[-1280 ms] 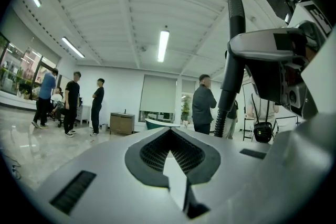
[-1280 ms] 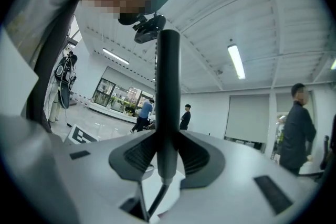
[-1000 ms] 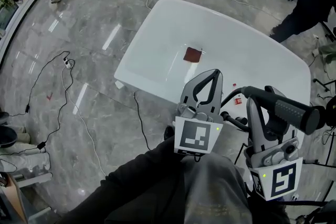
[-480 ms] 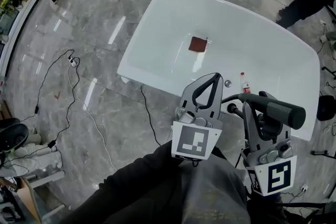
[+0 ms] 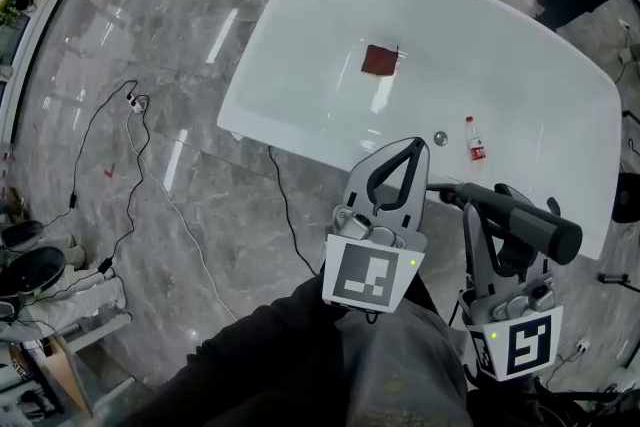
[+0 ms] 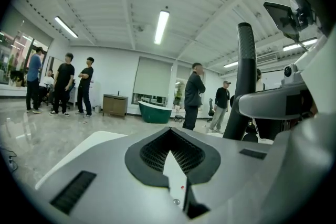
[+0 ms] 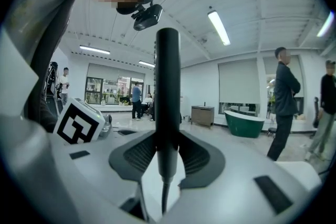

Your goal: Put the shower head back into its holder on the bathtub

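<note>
A white bathtub (image 5: pixel 250 85) fills the upper part of the head view. My right gripper (image 5: pixel 497 205) is shut on the dark handle of the shower head (image 5: pixel 528 224), which lies across its jaws and points right, over the tub's near rim. In the right gripper view the handle (image 7: pixel 168 86) stands upright between the jaws of that gripper (image 7: pixel 168 150), with a thin hose below it. My left gripper (image 5: pixel 411 148) hangs just left of it, shut with nothing between its tips (image 6: pixel 169 141). I cannot make out the holder.
Inside the tub lie a red-brown square (image 5: pixel 379 60), a small bottle with a red label (image 5: pixel 475 140) and a round metal fitting (image 5: pixel 440 137). Cables (image 5: pixel 130 105) trail over the grey marble floor at the left. Several people stand (image 6: pixel 194 94) in the room behind.
Both grippers have sunk a little, the shower head still in the right one. The head view has shifted, so the whole tub and the bottle now show.
</note>
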Motion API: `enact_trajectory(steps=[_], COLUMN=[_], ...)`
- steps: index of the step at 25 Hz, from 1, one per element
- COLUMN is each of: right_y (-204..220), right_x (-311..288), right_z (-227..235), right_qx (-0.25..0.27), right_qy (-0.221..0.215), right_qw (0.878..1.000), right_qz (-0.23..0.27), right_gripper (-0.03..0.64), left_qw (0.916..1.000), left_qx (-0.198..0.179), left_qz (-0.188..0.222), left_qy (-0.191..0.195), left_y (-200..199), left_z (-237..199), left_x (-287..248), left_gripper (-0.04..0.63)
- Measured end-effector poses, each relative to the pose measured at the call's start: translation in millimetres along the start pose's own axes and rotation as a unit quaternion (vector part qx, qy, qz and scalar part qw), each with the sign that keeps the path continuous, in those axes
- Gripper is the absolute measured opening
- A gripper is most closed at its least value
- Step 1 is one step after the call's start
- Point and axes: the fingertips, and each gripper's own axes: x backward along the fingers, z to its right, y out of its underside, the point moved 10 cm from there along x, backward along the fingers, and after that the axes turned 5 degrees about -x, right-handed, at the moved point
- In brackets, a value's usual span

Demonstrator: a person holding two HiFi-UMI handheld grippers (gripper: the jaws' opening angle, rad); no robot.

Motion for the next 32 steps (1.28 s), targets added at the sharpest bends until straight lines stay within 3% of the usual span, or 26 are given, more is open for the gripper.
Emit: enact_trajectory(steps=[26,32], right_y=[84.8,103.0], right_x=[-25.3,-31.4], right_z=[1.7,5.8], right_qx=[-0.031,-0.037], right_qy=[0.025,0.038], right_qw=[0.998,0.997], right_qz=[-0.045,-0.056], right_gripper=[0.140,0.140], left_qw=[0.9974,0.9957], left_qx=[0.021,0.009], left_qz=[-0.059,-0.074], left_qy=[0.034,0.055], left_y=[53.6,66.4], left_z=[-9.9,-8.3], left_x=[-7.3,-11.5], left_gripper=[0.003,0.003])
